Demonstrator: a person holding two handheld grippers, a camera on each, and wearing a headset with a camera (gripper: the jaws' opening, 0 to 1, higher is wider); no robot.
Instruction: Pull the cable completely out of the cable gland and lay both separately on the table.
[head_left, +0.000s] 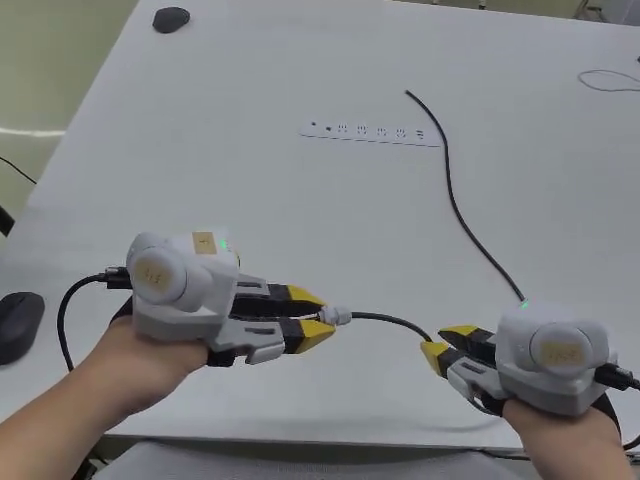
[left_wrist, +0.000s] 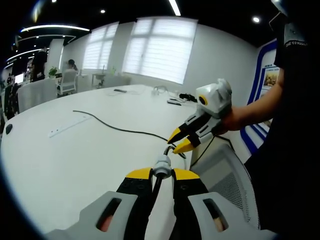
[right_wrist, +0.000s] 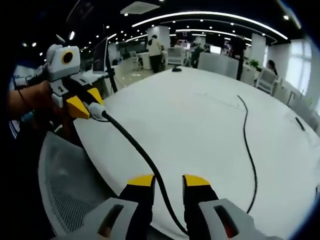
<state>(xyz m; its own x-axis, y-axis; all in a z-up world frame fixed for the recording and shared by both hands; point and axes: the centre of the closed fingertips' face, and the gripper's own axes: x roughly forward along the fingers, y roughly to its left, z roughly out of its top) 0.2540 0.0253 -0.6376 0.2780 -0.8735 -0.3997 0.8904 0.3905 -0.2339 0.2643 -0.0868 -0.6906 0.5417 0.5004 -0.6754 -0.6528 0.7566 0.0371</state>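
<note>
The left gripper (head_left: 322, 316) is closed on the white cable gland (head_left: 337, 316) and holds it near the front edge of the white surface (head_left: 250, 180). The black cable (head_left: 455, 205) is seated in the gland. From there it runs to the right gripper (head_left: 445, 342) and passes between its jaws, which stand apart and do not pinch it. Beyond that gripper the cable lies across the surface, and its far end rests beside a power strip (head_left: 370, 132).
</note>
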